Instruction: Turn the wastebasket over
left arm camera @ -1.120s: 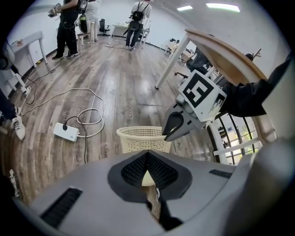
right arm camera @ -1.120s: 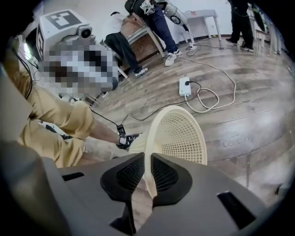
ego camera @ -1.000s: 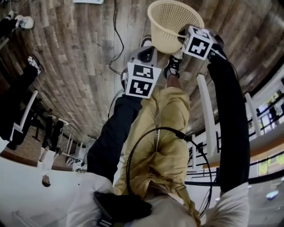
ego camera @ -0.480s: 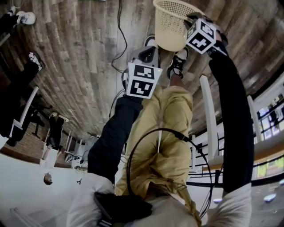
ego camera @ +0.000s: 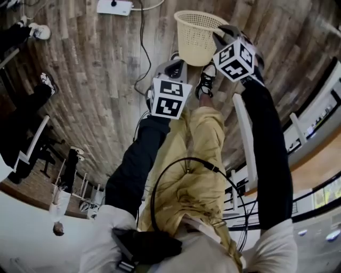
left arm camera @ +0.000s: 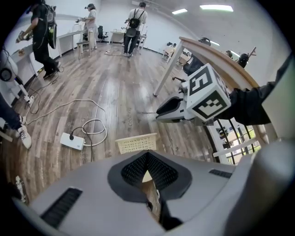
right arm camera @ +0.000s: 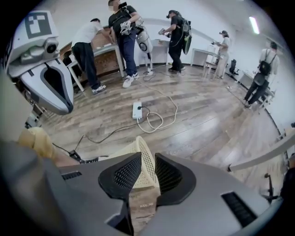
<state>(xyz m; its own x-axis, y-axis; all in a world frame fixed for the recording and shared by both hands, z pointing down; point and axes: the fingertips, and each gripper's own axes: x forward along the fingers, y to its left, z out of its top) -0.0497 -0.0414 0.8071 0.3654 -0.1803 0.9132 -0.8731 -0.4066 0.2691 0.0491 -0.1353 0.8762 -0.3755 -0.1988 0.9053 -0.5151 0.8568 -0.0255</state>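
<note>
Opening just now, the right gripper (right arm camera: 147, 171) holds its fingers (right arm camera: 125, 177) wide, the wastebasket (right arm camera: 140, 159) wall showing in the gap between them, unpinched. Gripped at the rim a second ago, the wastebasket now stands mouth-up on the floor (ego camera: 96, 80), just beyond the person's shoes (ego camera: 205, 80). The left gripper (left arm camera: 148, 168) hangs apart from it, fingers together on nothing.

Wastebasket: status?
Left gripper shut, empty. Right gripper: jaws just opening, wastebasket rim loose between them. Wastebasket upright on floor, mouth up. Power strip lies clear.
</note>
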